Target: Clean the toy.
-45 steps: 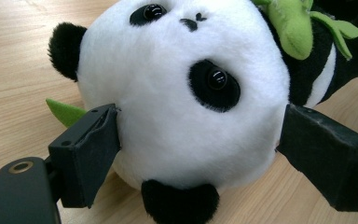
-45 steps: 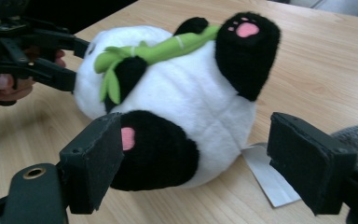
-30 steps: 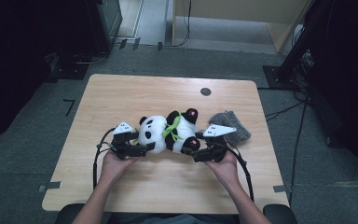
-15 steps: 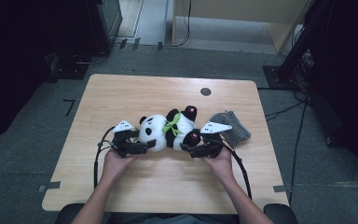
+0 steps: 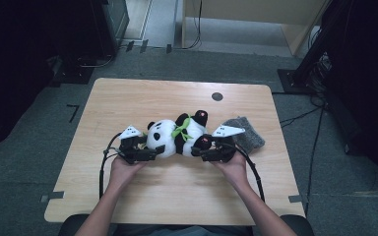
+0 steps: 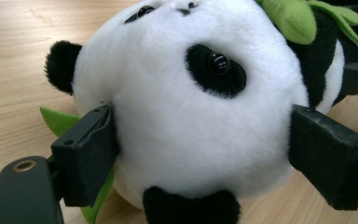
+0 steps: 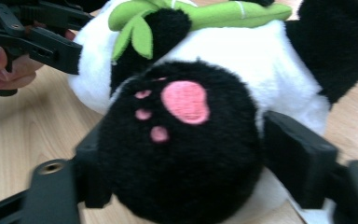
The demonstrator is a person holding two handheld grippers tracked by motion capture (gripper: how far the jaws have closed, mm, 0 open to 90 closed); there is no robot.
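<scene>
panda's eye (image 6: 218, 63), pink-padded paw (image 7: 179, 140)

Panda (image 5: 177, 137) lies mid-surface (image 5: 128, 98); left tool (image 5: 150, 152) at head, right tool (image 5: 204, 151) at foot; cloth (image 5: 248, 135) right.

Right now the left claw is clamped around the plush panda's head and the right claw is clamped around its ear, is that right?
Not quite. The right claw grips the black-and-white plush panda by a black foot with pink paw pads, as the right gripper view shows. The left claw does clamp the head.
</scene>
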